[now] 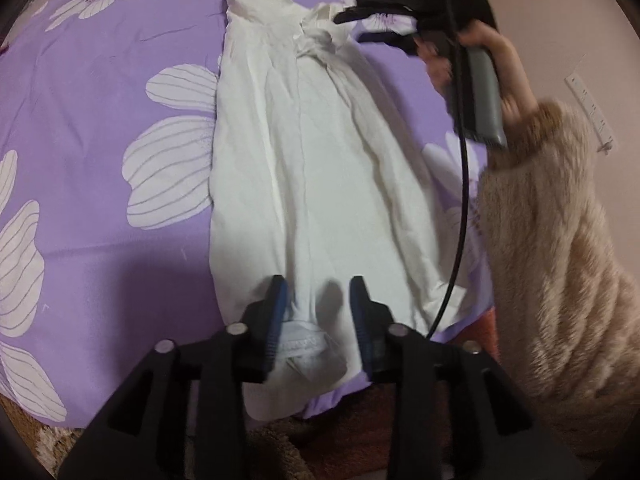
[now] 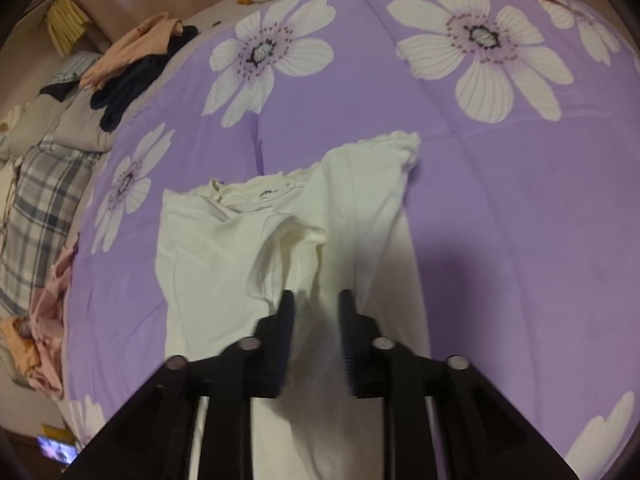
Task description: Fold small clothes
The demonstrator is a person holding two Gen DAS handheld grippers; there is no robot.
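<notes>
Only my right view shows the clothes pile (image 2: 132,60) at the bed's (image 2: 500,216) far-left edge. My left tongs (image 1: 318,294) and right tongs (image 2: 314,306) gape half-wide — empty — over the white garment (image 1: 304,168) near the bed's edge.

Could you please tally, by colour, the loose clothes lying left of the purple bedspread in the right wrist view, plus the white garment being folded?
White garment: 1
Peach garment: 1
Dark navy garment: 1
Pink garment: 1
Total: 4

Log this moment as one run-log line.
task: fold small clothes | garment: white garment flat on purple floral bedspread | left tongs: open, over hem | right tongs: open, over far end
</notes>
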